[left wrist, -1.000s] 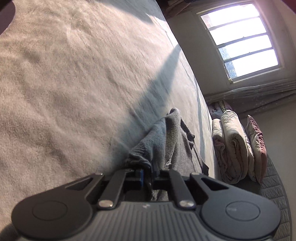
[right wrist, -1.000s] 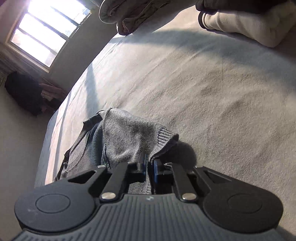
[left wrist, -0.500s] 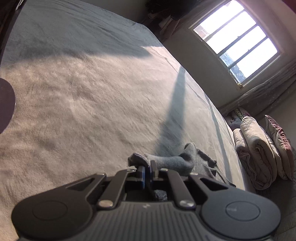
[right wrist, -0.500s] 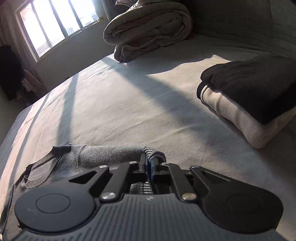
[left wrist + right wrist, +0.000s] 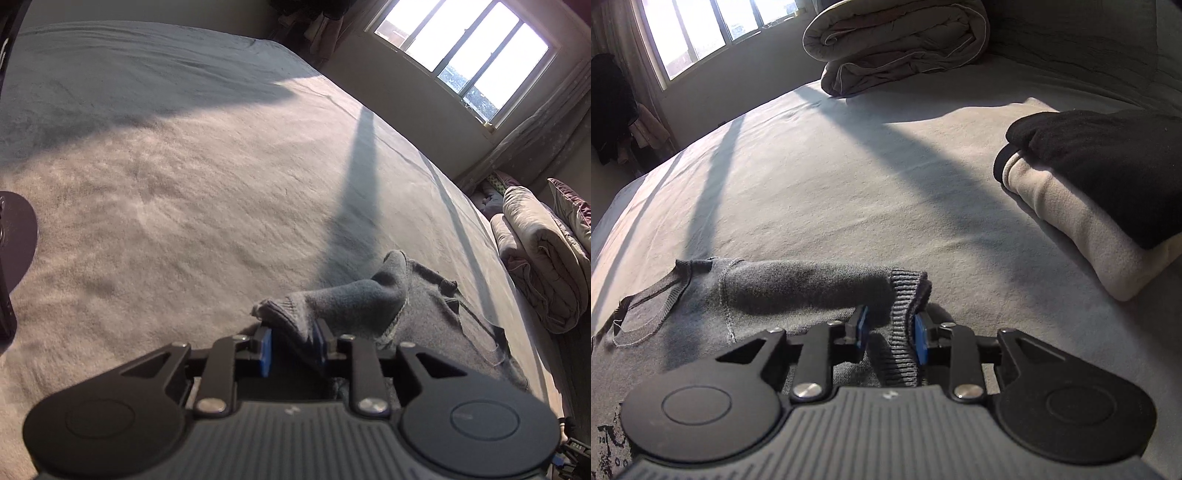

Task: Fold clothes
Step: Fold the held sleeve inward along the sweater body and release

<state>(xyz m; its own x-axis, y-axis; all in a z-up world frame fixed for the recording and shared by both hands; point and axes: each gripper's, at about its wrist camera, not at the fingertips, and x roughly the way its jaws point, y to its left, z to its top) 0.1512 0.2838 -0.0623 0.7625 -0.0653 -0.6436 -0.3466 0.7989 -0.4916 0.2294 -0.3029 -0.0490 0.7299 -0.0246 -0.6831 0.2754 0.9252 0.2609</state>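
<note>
Looking past my left gripper (image 5: 291, 345) and right gripper (image 5: 891, 334), both have spread their blue pads since half a second ago, ribbed cuffs of the grey knit sweater (image 5: 746, 295) lying loose between them. It's flat on the fuzzy bed (image 5: 849, 177). Only the right view shows the folded black-and-cream fleece stack (image 5: 1082, 199); both catch the rolled duvet (image 5: 897, 44) near the far edge.

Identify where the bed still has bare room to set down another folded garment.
Bare sheet lies between the grey sweater, the rolled duvet and the black-and-cream folded pile. In the left view, everything left of the sweater is open. It is crowded by the pile and around both hand-held grippers.
</note>
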